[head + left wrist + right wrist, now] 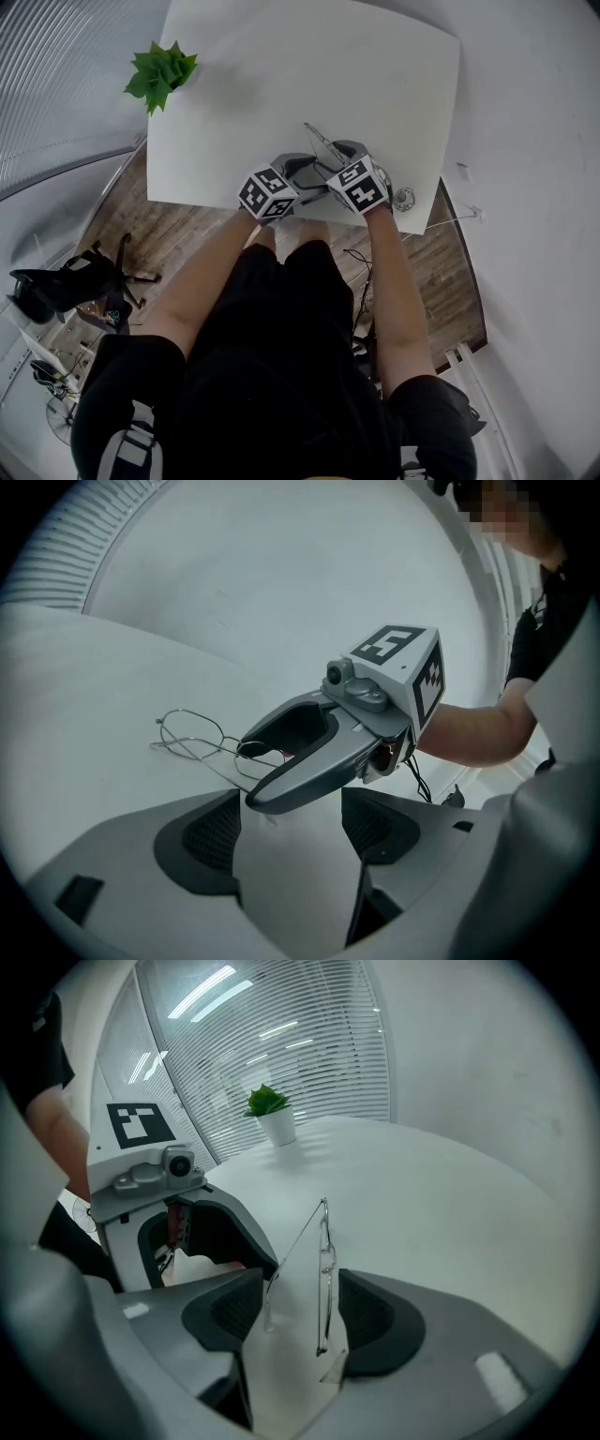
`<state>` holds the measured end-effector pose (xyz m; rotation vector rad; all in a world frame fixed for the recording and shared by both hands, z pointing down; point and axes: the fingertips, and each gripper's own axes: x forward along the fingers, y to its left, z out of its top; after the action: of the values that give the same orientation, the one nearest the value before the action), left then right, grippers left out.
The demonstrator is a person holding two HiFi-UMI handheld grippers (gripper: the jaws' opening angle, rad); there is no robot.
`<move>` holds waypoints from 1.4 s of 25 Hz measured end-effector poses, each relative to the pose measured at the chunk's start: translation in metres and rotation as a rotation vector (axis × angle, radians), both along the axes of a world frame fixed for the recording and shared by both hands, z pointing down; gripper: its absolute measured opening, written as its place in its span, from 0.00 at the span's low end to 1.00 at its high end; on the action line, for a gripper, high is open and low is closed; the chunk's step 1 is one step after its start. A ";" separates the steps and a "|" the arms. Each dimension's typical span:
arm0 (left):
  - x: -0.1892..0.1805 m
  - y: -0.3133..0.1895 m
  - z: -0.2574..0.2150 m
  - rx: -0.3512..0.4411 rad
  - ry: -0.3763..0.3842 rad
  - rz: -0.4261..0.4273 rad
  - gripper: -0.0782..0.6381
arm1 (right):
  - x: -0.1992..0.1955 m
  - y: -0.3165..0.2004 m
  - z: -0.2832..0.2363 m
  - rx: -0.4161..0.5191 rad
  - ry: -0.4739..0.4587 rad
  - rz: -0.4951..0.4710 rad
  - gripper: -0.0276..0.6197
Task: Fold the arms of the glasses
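Observation:
Thin wire-framed glasses (324, 1269) stand on the white table (281, 84) between the jaws of my right gripper (295, 1321). One arm slants from the hinge down toward the left pad (230, 1312). The pads do not press on the frame, and this gripper is open. In the left gripper view the glasses (192, 735) lie beyond the right gripper (281, 775), whose jaw reaches over them. My left gripper (286, 827) is open with only bare table between its pads. In the head view both grippers (319, 173) meet near the table's front edge, by the glasses (321, 142).
A small potted plant (159, 73) stands at the table's far left corner. A small round object (404, 198) lies at the front right corner, by a cable. An office chair (66, 281) stands on the floor to the left. Slatted blinds (281, 1044) run behind the table.

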<state>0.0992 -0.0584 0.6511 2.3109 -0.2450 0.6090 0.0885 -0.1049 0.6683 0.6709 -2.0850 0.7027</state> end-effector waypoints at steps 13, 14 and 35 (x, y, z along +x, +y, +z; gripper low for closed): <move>-0.014 0.007 0.000 0.032 -0.068 0.033 0.57 | -0.006 0.000 0.001 0.060 0.115 -0.061 0.13; -0.018 0.008 0.000 0.032 -0.072 0.029 0.57 | -0.006 0.000 0.000 0.065 0.119 -0.064 0.13; -0.065 -0.009 -0.143 0.375 0.021 -0.007 0.50 | 0.002 0.019 -0.173 0.434 -0.273 0.300 0.15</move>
<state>0.0346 -0.0674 0.5085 2.6730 -0.3845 0.5726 0.0904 -0.0855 0.4950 1.2052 -2.4467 0.5256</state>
